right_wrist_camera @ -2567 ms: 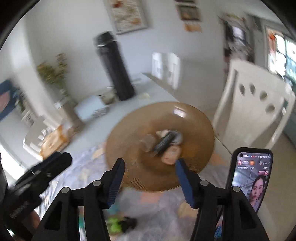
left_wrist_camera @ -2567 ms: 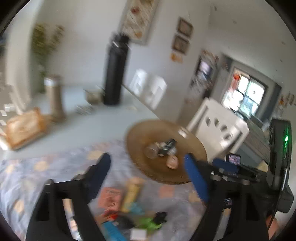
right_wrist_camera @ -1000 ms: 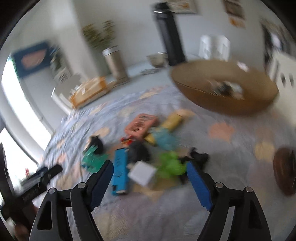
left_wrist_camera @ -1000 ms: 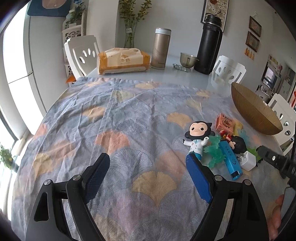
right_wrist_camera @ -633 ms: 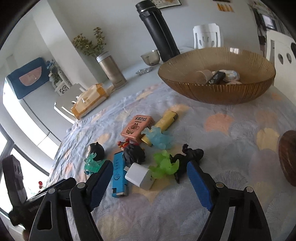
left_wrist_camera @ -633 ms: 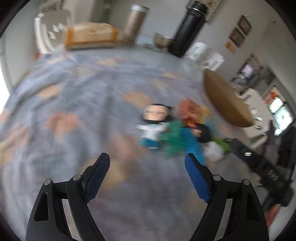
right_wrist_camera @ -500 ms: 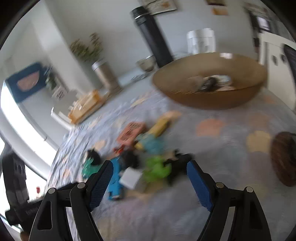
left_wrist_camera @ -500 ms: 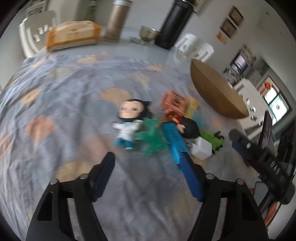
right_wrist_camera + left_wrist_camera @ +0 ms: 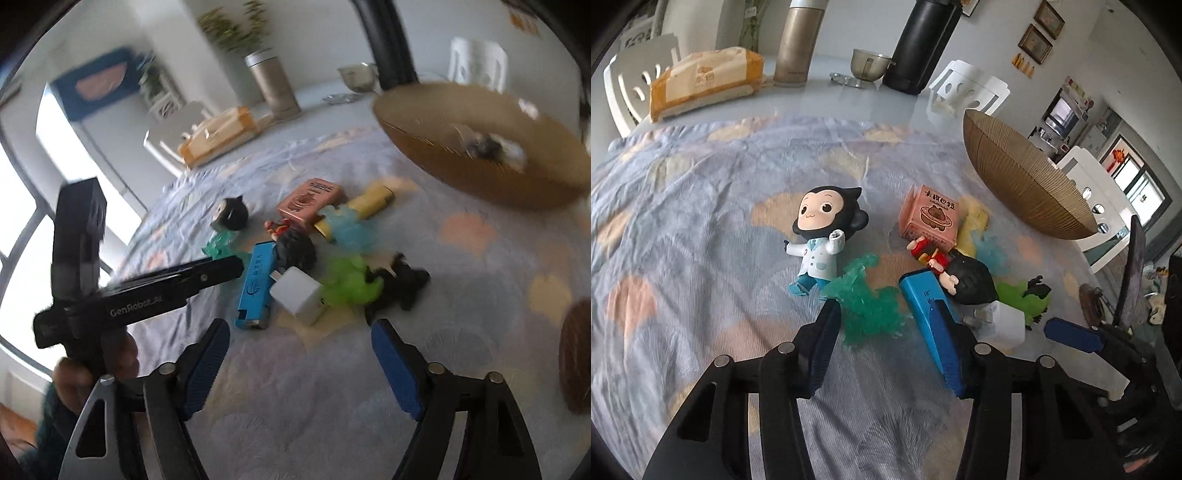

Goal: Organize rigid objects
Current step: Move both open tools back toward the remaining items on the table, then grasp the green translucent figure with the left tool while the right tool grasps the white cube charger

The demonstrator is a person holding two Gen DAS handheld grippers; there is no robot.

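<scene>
Over a dining table (image 9: 820, 99) spread with a blue cloth (image 9: 683, 229) of fan-leaf print, a person angles two hand-held grippers down toward a heap of small toys; a hand (image 9: 88, 373) grasps the left tool's handle at the edge of the right wrist view. Beyond the cloth stand a tall black flask (image 9: 923, 40), a metal flask (image 9: 798, 44), a steel cup (image 9: 868, 62), a pack of tissues (image 9: 705, 81) and white chairs (image 9: 971, 88), with framed pictures (image 9: 1041, 29) on the wall. A ribbed amber bowl (image 9: 1023, 181), already holding a few items, sits at the cloth's far right. The left gripper (image 9: 886, 339), its jaws just now closing and only partly apart, straddles a teal crystal toy (image 9: 868, 299) without its pads pressing on it; its right pad overlaps a blue lighter (image 9: 919, 295) in this view. Nearby lie a monkey figurine in a white coat (image 9: 820, 236), a pink carton (image 9: 931, 218), a dark-haired doll (image 9: 964, 277), a white charger (image 9: 1004, 325) and a green toy (image 9: 347, 280). The right gripper (image 9: 299, 354), jaws also narrowing yet still wide, hangs short of the heap, gripping nothing.
</scene>
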